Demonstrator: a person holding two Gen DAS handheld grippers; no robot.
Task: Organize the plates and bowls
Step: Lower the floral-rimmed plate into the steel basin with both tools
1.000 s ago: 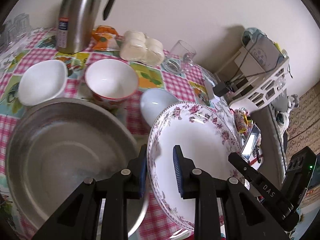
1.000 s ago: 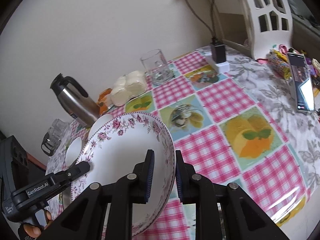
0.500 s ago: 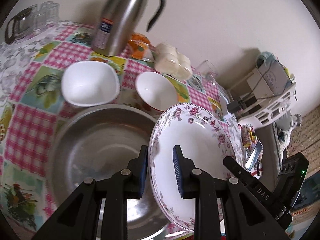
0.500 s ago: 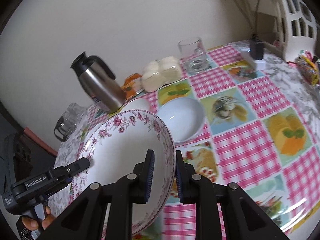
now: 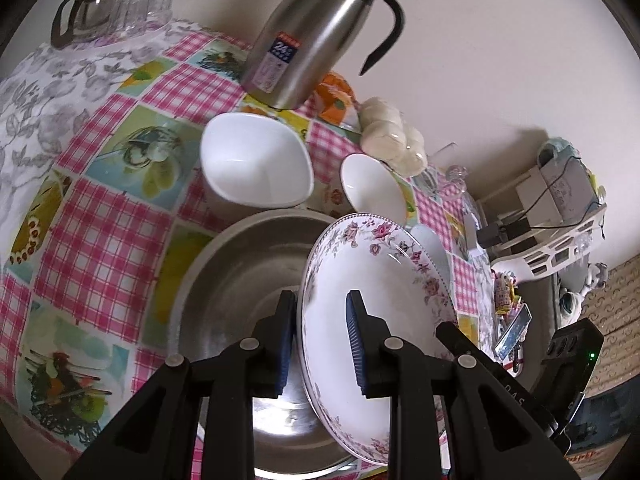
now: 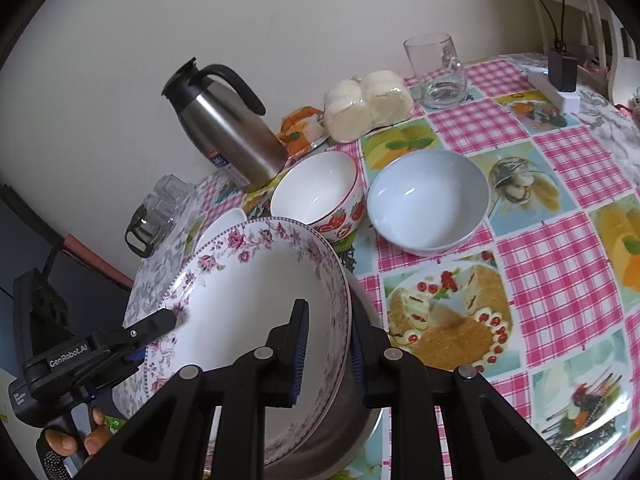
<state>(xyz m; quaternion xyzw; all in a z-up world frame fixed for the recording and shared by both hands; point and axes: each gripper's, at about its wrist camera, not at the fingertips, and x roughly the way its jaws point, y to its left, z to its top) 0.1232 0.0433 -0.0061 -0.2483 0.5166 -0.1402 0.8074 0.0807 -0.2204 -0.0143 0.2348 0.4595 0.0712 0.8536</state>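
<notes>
Leftmost, on bench with pink-checked fruit-print cloth: cluster of clear glasses; stainless steel jug with black handle. Square white bowl beside round white bowl with strawberry print. Large stainless steel basin below these. Left gripper, jaws clamped on left rim of white floral-rimmed deep plate; plate tilted, held above basin. Right gripper, jaws clamped on plate's opposite rim. Pale blue round bowl to the right; clear glass mug beyond.
</notes>
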